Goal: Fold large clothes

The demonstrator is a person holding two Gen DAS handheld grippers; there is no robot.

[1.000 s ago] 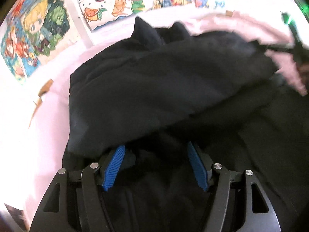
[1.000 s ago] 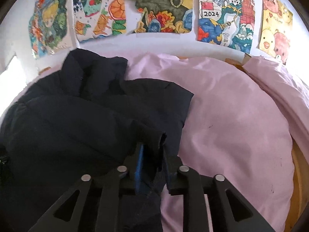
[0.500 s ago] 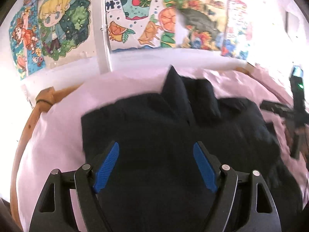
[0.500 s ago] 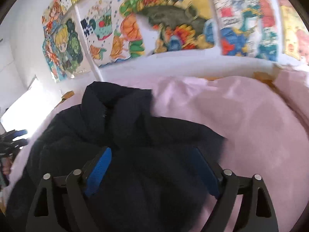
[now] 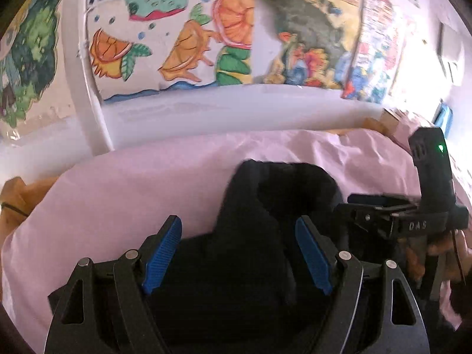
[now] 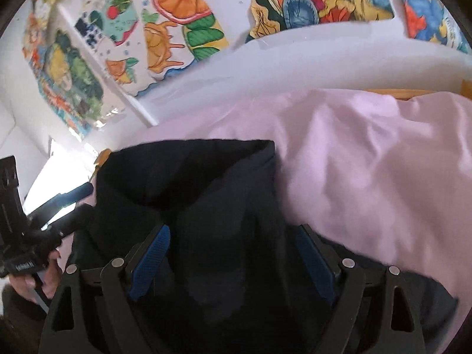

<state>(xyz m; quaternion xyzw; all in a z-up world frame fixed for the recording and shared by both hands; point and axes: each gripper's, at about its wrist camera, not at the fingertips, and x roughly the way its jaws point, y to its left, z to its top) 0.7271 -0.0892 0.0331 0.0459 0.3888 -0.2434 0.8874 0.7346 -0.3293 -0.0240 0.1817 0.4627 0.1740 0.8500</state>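
we see the pink bed sheet (image 6: 368, 159) carrying the dark garment (image 6: 206, 194), bunched toward its far edge. our left gripper (image 5: 237, 255) and right gripper (image 6: 233, 261) hover over it, jaws spread, pinching nothing.

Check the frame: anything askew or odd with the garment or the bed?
Mostly fine. The black garment lies in a bulky, uneven heap on the pink sheet, with its collar end bunched up rather than flat. Both the left gripper and the right gripper are open above it. No damage or spill visible.
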